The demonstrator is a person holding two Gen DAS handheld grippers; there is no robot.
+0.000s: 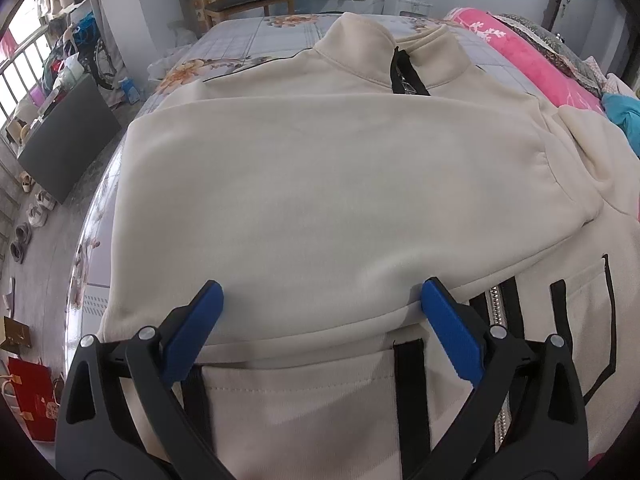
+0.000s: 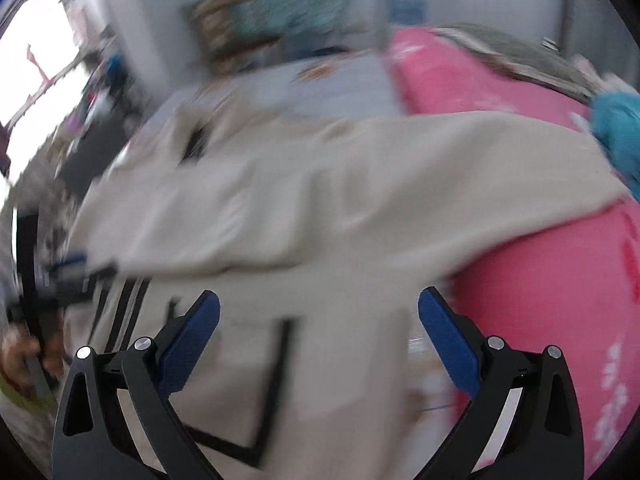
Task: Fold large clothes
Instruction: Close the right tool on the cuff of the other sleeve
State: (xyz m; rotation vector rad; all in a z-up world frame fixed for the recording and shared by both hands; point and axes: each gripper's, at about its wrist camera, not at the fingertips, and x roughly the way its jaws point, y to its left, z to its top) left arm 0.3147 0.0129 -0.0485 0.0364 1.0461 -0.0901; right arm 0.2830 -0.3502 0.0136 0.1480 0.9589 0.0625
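A large cream zip-up jacket [image 1: 320, 184] with black trim lies spread on the bed, its collar at the far end and one sleeve folded across the chest. My left gripper [image 1: 320, 300] hovers open over the folded sleeve's lower edge, with nothing between its blue fingers [image 1: 192, 328]. The right wrist view is blurred by motion. There the same jacket [image 2: 320, 184] lies ahead, its other sleeve stretched toward the pink blanket. My right gripper [image 2: 318, 312] stands open above the jacket's front near a black-outlined pocket [image 2: 276, 380], holding nothing.
A pink blanket [image 1: 532, 56] and a teal cloth [image 1: 624, 116] lie along the bed's right side. The floral bedsheet [image 1: 256, 36] shows beyond the collar. A wooden chair [image 1: 252, 0] stands behind the bed. Shoes and a dark panel [image 1: 68, 140] are on the floor left.
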